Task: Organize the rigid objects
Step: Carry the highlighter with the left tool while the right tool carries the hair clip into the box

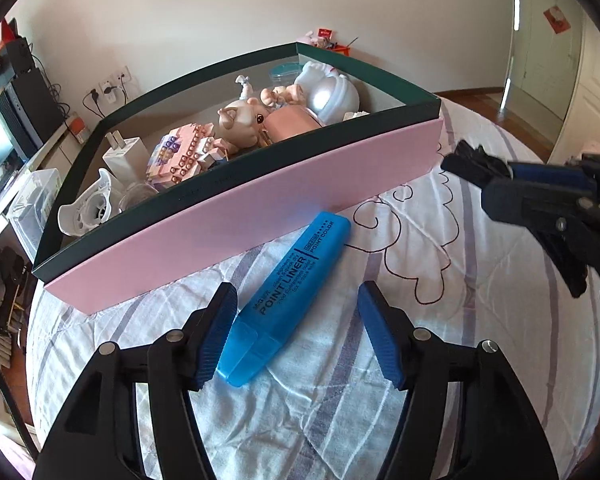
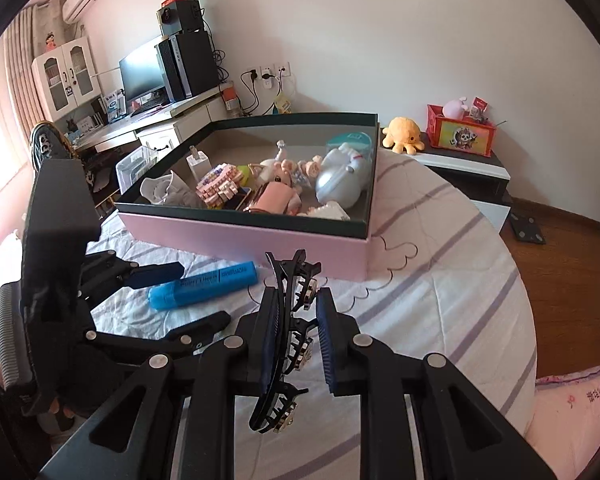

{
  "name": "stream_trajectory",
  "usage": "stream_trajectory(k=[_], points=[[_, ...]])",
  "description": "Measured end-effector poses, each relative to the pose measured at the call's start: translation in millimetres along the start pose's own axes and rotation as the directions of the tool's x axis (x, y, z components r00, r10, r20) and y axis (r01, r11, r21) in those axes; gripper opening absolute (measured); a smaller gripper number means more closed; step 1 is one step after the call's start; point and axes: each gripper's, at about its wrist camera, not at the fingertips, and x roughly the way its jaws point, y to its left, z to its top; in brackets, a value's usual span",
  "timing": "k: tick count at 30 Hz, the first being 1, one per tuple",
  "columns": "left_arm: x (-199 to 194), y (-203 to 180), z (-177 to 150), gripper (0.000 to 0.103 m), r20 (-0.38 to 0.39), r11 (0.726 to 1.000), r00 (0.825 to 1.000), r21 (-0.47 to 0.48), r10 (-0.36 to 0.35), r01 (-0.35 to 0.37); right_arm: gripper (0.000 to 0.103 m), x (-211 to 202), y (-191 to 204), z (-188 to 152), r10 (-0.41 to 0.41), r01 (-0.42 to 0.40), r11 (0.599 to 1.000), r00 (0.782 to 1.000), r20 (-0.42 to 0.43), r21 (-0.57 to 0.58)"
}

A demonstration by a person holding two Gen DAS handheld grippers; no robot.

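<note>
Left gripper [image 1: 298, 334] open, jaws spread to either side of a blue highlighter [image 1: 288, 292]; left pad [image 1: 216, 336] just beside or touching the cap end, which of the two hard to tell, right pad well clear of the barrel. Highlighter flat on the bed [image 1: 440, 320], lying aslant, cap toward the camera, far end nearly against the pink wall of the box [image 1: 260, 216]. Printed on the barrel: "POINT LINER".

Right gripper [image 2: 298, 340] clamped on a black hair clip [image 2: 290, 344], jaws narrow, pads pressing both sides of it. Clip upright between the pads, toothed, with small metal studs, one end poking past the fingertips toward the box, the other hanging down behind them. Held above the striped bedsheet, near the box's front right corner.

Box resting on the bed, pink outside, dark green rim, open on top. Inside, crowded together: a white charger plug [image 1: 124, 156], a pink block model [image 1: 184, 152], a pig figurine [image 1: 240, 120], a white astronaut toy [image 2: 342, 176], a white round plastic piece [image 1: 86, 208] in the near left corner.

Beyond the bed: a desk with monitor [image 2: 142, 70], a yellow plush octopus [image 2: 402, 134] on a low cabinet.
</note>
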Motion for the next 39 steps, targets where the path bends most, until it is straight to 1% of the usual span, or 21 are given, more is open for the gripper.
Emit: stream_trajectory(k=[1, 2, 3, 5, 6, 11, 15, 19, 22, 24, 28, 30, 35, 39], points=[[1, 1, 1, 0.057, -0.003, 1.0, 1.0, -0.008, -0.006, 0.006, 0.02, 0, -1, -3, 0.001, -0.001, 1.0, 1.0, -0.005, 0.004], [1, 2, 1, 0.041, -0.004, 1.0, 1.0, -0.012, -0.011, 0.011, 0.02, 1, -2, -5, 0.005, -0.005, 1.0, 1.0, -0.012, 0.009], [1, 1, 1, 0.037, -0.005, 1.0, 1.0, -0.007, -0.024, 0.024, 0.02, 2, -3, -7, 0.007, -0.007, 1.0, 1.0, -0.014, 0.012], [1, -3, 0, 0.035, -0.002, 1.0, 1.0, 0.016, -0.017, 0.017, 0.02, 3, -5, -8, 0.011, -0.011, 1.0, 1.0, -0.019, 0.02], [0, -3, 0, 0.034, -0.002, 1.0, 1.0, 0.011, -0.022, 0.022, 0.02, 3, -6, -9, 0.013, -0.013, 1.0, 1.0, -0.02, 0.023], [-9, -1, -8, 0.025, -0.012, 0.996, 0.996, -0.037, -0.084, 0.083, 0.02, 1, -6, -11, 0.018, -0.018, 1.0, 1.0, -0.014, 0.022], [-17, 2, -17, 0.025, -0.007, 0.99, 0.993, -0.076, -0.119, 0.118, 0.02, 0, -6, -11, 0.024, -0.023, 0.999, 1.0, -0.013, 0.022], [-26, 1, -24, 0.025, 0.007, 0.989, 0.994, -0.096, -0.111, 0.111, 0.02, -1, -3, -13, 0.031, -0.031, 0.999, 0.999, -0.017, 0.019], [-37, 0, -22, 0.025, 0.028, 0.991, 0.996, -0.099, -0.085, 0.087, 0.02, -4, 0, -13, 0.037, -0.036, 0.999, 0.999, -0.012, 0.016], [-47, 2, -20, 0.025, 0.055, 0.993, 0.996, -0.098, -0.065, 0.07, 0.02, -7, 2, -10, 0.038, -0.038, 0.999, 0.999, -0.001, 0.011], [-68, 10, -8, 0.025, 0.12, 0.994, 0.992, -0.1, -0.025, 0.037, 0.02, -12, 10, 5, 0.044, -0.044, 0.999, 0.999, 0.027, -0.008], [-73, 16, 1, 0.025, 0.142, 0.995, 0.99, -0.098, 0.006, 0.008, 0.02, -13, 14, 16, 0.045, -0.044, 0.999, 0.998, 0.051, -0.023], [-72, 37, 29, 0.025, 0.175, 0.992, 0.98, -0.099, 0.091, -0.074, 0.02, -3, 25, 51, 0.063, -0.06, 0.997, 0.995, 0.083, -0.042], [-59, 58, 48, 0.025, 0.166, 0.986, 0.976, -0.108, 0.141, -0.125, 0.02, 19, 30, 75, 0.079, -0.076, 0.996, 0.994, 0.077, -0.047]])
